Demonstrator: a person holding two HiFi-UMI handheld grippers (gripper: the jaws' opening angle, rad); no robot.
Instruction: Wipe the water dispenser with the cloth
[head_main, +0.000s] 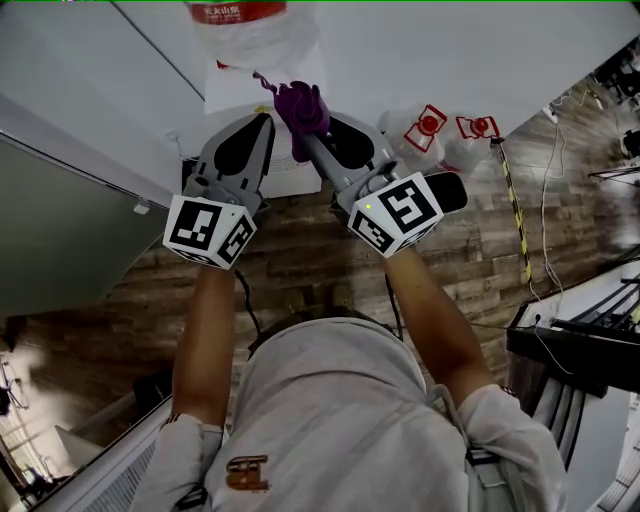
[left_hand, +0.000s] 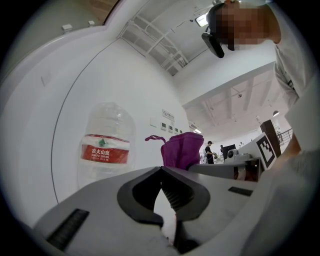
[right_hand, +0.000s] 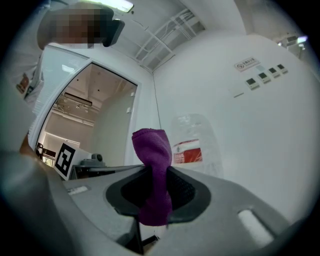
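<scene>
Closest is the person's light shirt (head_main: 340, 420), low in the head view. Two bare arms reach out from it, over the brown wood floor (head_main: 300, 265). Each hand is hidden behind a cube with black and white squares. One cube (head_main: 208, 230) sits on the left tongs (head_main: 266, 122). The other cube (head_main: 398, 212) sits on the right tongs (head_main: 308, 138).

Both tongs are side by side, close together, with their tips leaning in toward each other.

The left tongs (left_hand: 161, 169) are closed. Their tips touch, and there is nothing between them.

The right tongs (right_hand: 156, 170) are pinched tight on the purple cloth (right_hand: 152, 150). The cloth goes down between the two dark pads, and a short end hangs out below. The rest of it stands up past the tips in a soft, rounded lump. In the head view the cloth (head_main: 300, 108) pokes out just past the tips of both tongs. From the left gripper view the cloth (left_hand: 179, 150) shows just to the right of the closed tips.

Past the cloth is the white water dispenser (head_main: 292, 178). It stands on the floor against a white wall. The cloth is in the air near it, and I cannot tell if they touch.

Farthest is the big clear water bottle (head_main: 250, 25) with a red label. It shows behind the cloth in the left gripper view (left_hand: 106, 150) and the right gripper view (right_hand: 192, 142).
</scene>
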